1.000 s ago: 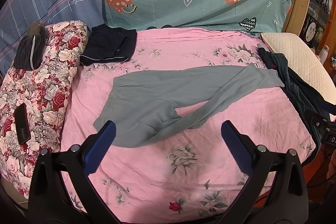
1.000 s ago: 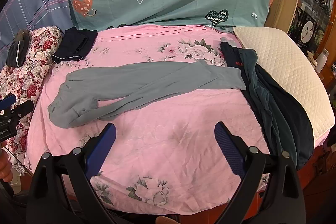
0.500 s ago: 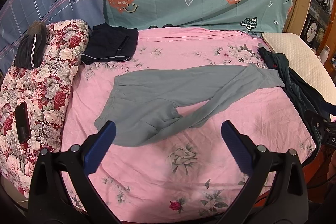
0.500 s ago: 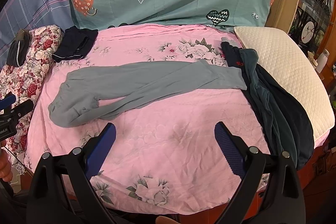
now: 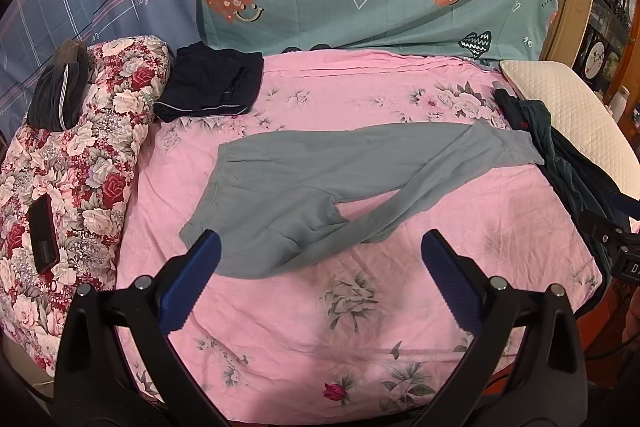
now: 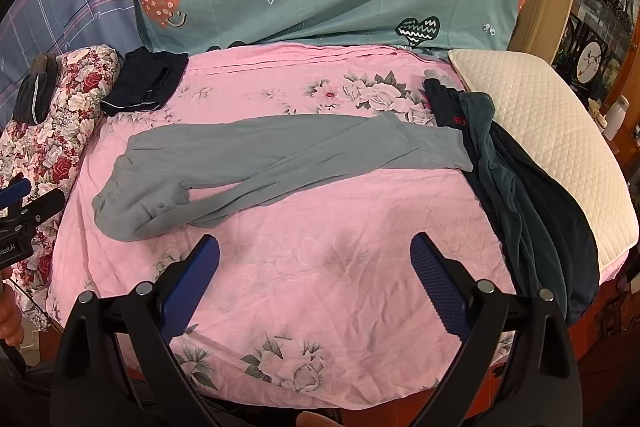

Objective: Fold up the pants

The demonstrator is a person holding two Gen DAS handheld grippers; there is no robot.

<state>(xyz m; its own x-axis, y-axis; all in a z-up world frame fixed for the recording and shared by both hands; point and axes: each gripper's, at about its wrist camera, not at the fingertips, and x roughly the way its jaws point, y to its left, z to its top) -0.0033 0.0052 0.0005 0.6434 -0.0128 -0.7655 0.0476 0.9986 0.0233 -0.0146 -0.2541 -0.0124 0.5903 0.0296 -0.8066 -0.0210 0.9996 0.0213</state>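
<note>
Grey pants (image 5: 320,183) (image 6: 256,163) lie spread across the pink floral bedsheet (image 5: 320,315) (image 6: 320,267), waistband to the left and leg ends to the right, the near leg bent toward the front. My left gripper (image 5: 318,247) hangs open above the pants' seat, near the waistband's front corner, holding nothing. Open and empty too, my right gripper (image 6: 314,251) hovers over bare sheet just in front of the near leg. The left gripper's body (image 6: 24,215) shows at the left edge of the right wrist view.
Folded dark shorts (image 5: 212,87) lie at the back left. A floral quilt (image 5: 80,163) at the left carries a phone (image 5: 43,233) and a dark bundle (image 5: 60,95). Dark green and navy garments (image 6: 532,203) and a white quilted pillow (image 6: 540,131) lie at the right.
Both views have shifted only slightly; the pants lie as before and both grippers stay open.
</note>
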